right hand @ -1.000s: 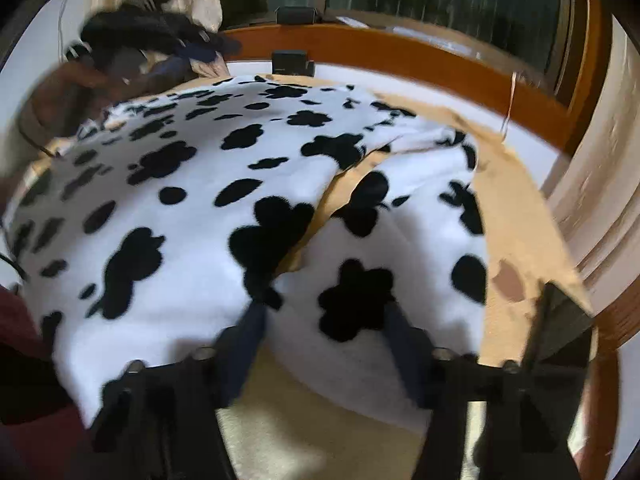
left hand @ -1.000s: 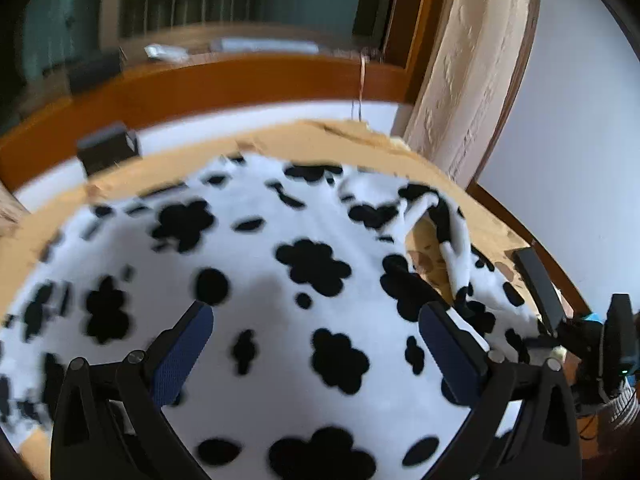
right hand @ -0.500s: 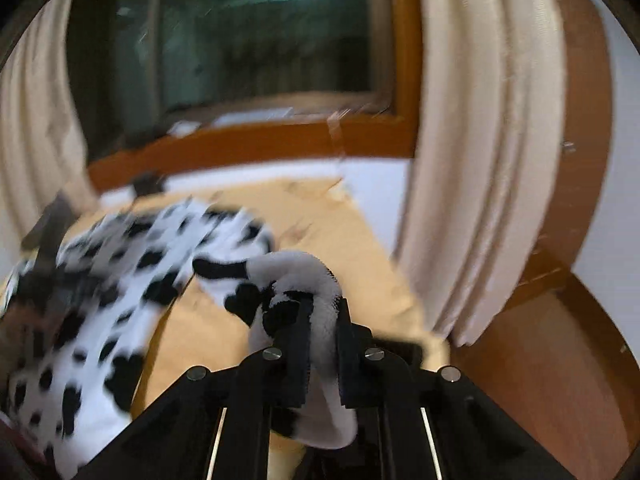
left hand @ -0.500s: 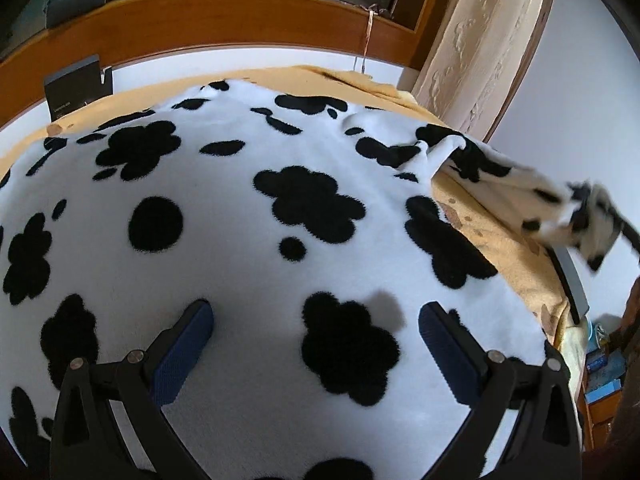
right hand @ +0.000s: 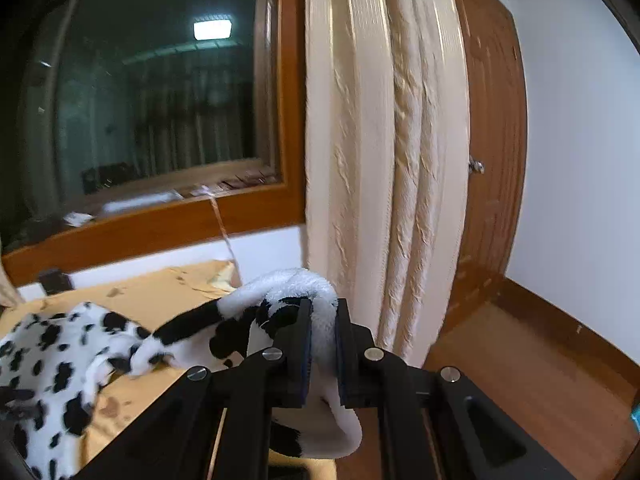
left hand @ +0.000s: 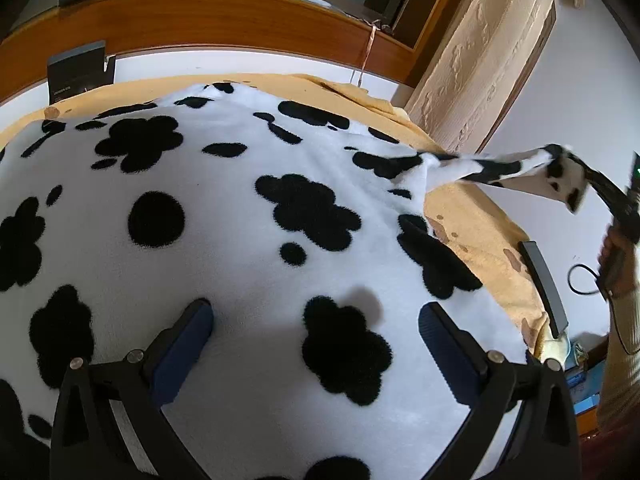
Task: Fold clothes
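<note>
The left gripper [left hand: 314,330], jaws spread wide and holding nothing, hovers low in the frame over the cow-print fleece garment [left hand: 240,240]; it would do well to pin the body while the sleeve is drawn across. The garment is white with black blotches, plush, spread on an orange bedsheet [left hand: 480,232]. At right, the right gripper [right hand: 320,344] is clenched on the taut sleeve [right hand: 280,312].

You have one cow-print fleece garment [left hand: 248,240] on one bed with an orange sheet [left hand: 480,232], two tongs [left hand: 316,344] [right hand: 320,344], one cream curtain [right hand: 384,140] and one window [right hand: 160,100].
</note>
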A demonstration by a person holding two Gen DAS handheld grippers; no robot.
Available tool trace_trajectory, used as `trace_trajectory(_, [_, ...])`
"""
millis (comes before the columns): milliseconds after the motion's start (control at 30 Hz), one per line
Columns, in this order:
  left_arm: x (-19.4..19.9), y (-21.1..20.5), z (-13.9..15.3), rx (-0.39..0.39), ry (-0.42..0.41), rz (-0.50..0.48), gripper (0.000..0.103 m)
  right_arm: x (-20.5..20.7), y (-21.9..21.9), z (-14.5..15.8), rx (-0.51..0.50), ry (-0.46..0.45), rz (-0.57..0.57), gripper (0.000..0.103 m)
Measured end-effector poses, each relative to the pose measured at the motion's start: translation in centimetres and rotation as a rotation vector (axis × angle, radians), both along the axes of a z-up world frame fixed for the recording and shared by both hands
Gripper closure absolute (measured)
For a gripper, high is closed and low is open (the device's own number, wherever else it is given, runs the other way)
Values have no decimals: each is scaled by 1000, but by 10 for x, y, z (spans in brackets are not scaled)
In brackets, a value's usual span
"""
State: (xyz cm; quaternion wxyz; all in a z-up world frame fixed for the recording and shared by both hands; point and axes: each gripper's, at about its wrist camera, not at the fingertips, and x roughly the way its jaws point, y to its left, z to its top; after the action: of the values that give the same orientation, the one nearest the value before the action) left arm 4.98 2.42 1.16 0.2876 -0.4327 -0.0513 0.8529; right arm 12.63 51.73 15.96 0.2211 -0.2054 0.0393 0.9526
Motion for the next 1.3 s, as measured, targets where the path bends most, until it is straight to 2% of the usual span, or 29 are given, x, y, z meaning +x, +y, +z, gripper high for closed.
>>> trace_trajectory(133, [-1, -2, 0, 19, -5, 0, 0, -42, -2, 0, 86, -36, -38, 93])
trace_trajectory(233, [-3, -6, 0, 47, -14, 3, 0, -65, -17, 12, 112, 7, -13, 93])
trace_trajectory(333, [-6, -14, 1, 119, -40, 16, 0, -86, -53, 33, 157, 75, 48, 93])
trace_trajectory(467, [-15, -34, 7, 209, -79, 84, 0, -115, -119, 58, 195, 160, 186, 93])
trace_trajectory(600, [-16, -64, 23, 177, -17, 227, 0, -144, -192, 72, 205, 205, 366, 93])
trace_trajectory(667, [-16, -83, 29, 191, 4, 296, 0, -157, -223, 72, 212, 207, 441, 93])
trace_trajectory(767, [-18, -105, 33, 202, 18, 385, 0, -175, -269, 66, 224, 188, 549, 93])
trace_trajectory(867, [-21, -123, 27, 235, -18, 454, 0, -188, -310, 52, 229, 146, 642, 93])
trace_trajectory(1000, [-23, -139, 18, 278, -62, 520, 0, -198, -357, 21, 224, 51, 769, 92])
trace_trajectory(1100, [-24, -146, 15, 275, -70, 556, 0, -210, -377, -4, 154, -54, 924, 91])
trace_trajectory(1167, [-25, -148, 12, 266, -75, 565, 0, -218, -385, -19, 103, -142, 1009, 78])
trace_trajectory(1233, [-27, -149, 9, 262, -83, 570, 0, -221, -387, -33, 77, -205, 1030, 14])
trace_trajectory(1300, [-28, -149, 7, 252, -86, 570, 0, -217, -381, -39, 68, -198, 1016, 12])
